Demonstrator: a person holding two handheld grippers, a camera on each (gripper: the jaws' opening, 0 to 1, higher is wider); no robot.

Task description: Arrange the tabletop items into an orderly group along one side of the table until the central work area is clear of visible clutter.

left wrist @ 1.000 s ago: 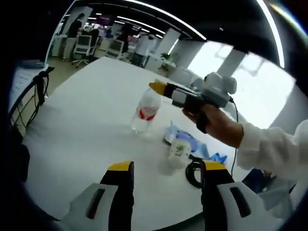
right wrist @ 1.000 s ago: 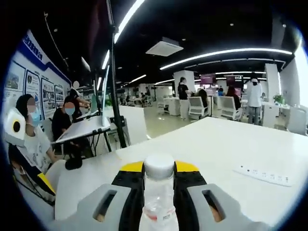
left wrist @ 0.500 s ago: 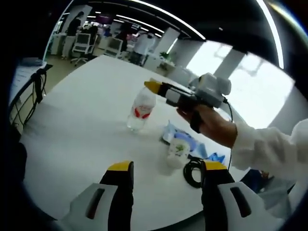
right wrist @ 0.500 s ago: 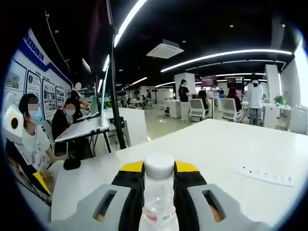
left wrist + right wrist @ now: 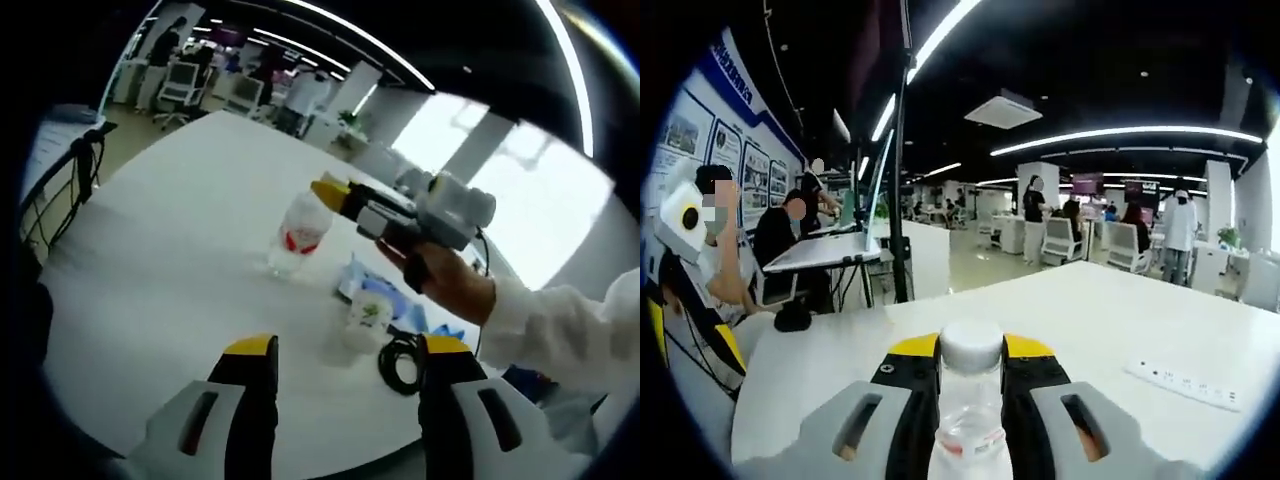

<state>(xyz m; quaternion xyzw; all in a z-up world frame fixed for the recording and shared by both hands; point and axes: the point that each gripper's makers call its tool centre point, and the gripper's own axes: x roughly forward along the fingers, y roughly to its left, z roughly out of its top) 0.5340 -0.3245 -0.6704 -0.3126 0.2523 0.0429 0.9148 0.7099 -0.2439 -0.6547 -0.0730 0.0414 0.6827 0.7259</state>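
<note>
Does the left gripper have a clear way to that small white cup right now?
Probably yes. The left gripper is open, and the small white cup stands just ahead between its jaws' lines. The coiled black cable lies beside it, not across the way.

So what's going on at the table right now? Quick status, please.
Right gripper shut on the water bottle, standing on the table. Left gripper open, holding nothing. Small cup, black cable and blue packets sit beside the bottle.

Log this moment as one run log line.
right gripper: shut on water bottle | left gripper: open, idle | table: cup, cable
</note>
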